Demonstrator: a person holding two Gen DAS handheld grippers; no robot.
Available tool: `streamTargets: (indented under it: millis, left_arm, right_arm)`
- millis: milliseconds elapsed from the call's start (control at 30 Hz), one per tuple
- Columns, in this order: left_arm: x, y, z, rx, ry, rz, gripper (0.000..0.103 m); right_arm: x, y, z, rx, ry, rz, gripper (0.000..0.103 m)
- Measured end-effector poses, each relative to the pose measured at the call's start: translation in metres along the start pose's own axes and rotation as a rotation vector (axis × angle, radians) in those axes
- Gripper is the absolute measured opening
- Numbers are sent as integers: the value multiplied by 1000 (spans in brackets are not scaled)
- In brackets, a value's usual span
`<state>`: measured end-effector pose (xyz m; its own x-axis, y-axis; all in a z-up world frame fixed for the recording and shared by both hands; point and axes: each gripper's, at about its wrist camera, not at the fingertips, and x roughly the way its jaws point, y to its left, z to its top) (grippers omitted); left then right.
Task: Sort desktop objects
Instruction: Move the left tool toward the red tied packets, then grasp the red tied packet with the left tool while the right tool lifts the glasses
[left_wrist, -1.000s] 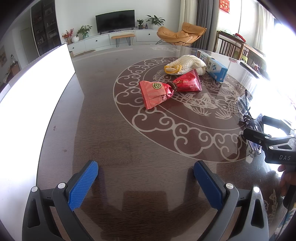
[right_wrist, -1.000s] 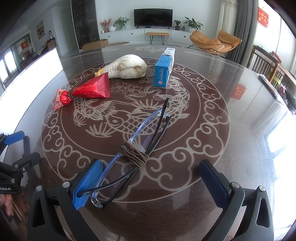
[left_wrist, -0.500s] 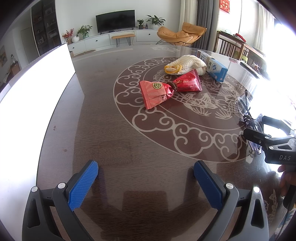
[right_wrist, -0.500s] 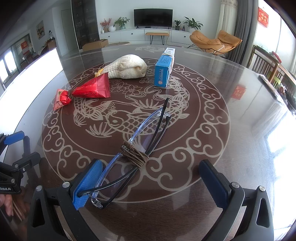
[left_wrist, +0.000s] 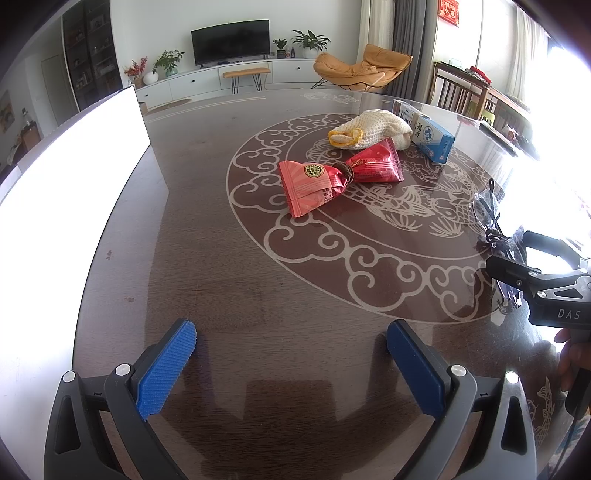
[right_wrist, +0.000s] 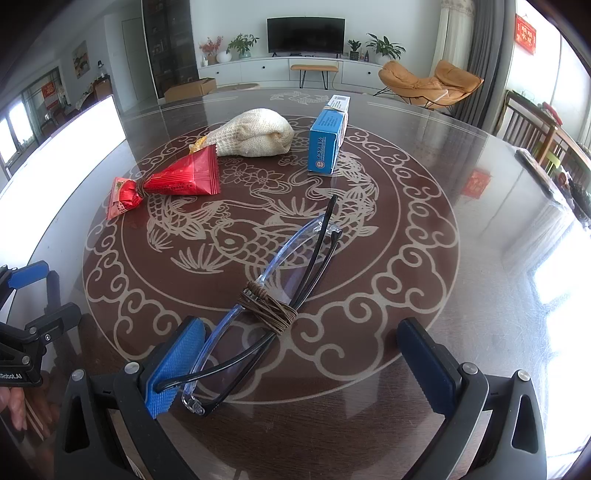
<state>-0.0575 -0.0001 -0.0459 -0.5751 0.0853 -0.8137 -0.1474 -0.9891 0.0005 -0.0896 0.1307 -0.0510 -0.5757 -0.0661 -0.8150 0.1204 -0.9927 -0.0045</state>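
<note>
Clear-framed folded glasses bound with brown cord (right_wrist: 266, 310) lie between the right gripper (right_wrist: 303, 365)'s spread jaws, ready for pinching; the left gripper (left_wrist: 291, 365) hovers spread-jawed over bare worktop (left_wrist: 221, 280).

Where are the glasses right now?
Right wrist view: the glasses lie on the table between the open right gripper's fingers, nearest the left finger.

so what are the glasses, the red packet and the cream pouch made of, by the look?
Glasses: clear bluish plastic front, thin black arms, probably plastic or metal; brown cord wound round the middle.
Red packet: glossy foil or plastic film, going by its crinkles, shine and serrated edge; tied at the waist.
Cream pouch: knitted or crocheted yarn, matte, visible stitch texture.
</note>
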Motion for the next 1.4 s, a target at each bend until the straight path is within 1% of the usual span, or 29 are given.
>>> streamTargets:
  millis: [533, 667, 767, 800, 833, 867, 933, 1000, 1033, 1133, 1167, 1233, 1300, 1333, 1367, 1400]
  left_arm:
    - [0, 1, 0, 1, 1, 1, 103]
    - [-2, 5, -1, 11, 4, -12, 103]
    - [-4, 4, -2, 59, 31, -40, 103]
    - [-5, 6, -1, 60, 36, -38, 103]
    - [-7, 5, -2, 56, 27, -46, 103]
    - [-10, 7, 0, 56, 6, -72, 103]
    - [-15, 8, 13, 68, -37, -113, 103]
    - [-16, 0, 34, 113, -52, -147, 103]
    - [-14, -7, 45, 153, -54, -165, 103]
    - [-4, -34, 71, 326, -52, -196, 103]
    - [3, -42, 77, 378, -41, -186, 103]
    - [21, -54, 87, 458, 1, -131, 103]
    - [39, -58, 92, 493, 29, -77, 103]
    - [47, -58, 94, 489, 53, -72, 103]
    - [49, -53, 97, 452, 55, -113, 103]
    - [54, -47, 101, 411, 87, -140, 103]
  right_arm:
    - [0, 0, 0, 0, 0, 0, 103]
    - [0, 0, 0, 0, 0, 0, 103]
    - [0, 0, 0, 0, 0, 0, 103]
    - [0, 0, 0, 0, 0, 0, 103]
    - [0, 0, 0, 0, 0, 0, 103]
    - [0, 0, 0, 0, 0, 0, 103]
    - [0, 0, 0, 0, 0, 0, 103]
    - [0, 0, 0, 0, 0, 0, 103]
    - [0, 0, 0, 0, 0, 0, 103]
    - [0, 0, 0, 0, 0, 0, 103]
    - [0, 0, 0, 0, 0, 0, 103]
    - [0, 0, 0, 0, 0, 0, 103]
    - [0, 0, 0, 0, 0, 0, 103]
    - [0, 0, 0, 0, 0, 0, 103]
    - [0, 0, 0, 0, 0, 0, 103]
    - [0, 0, 0, 0, 0, 0, 103]
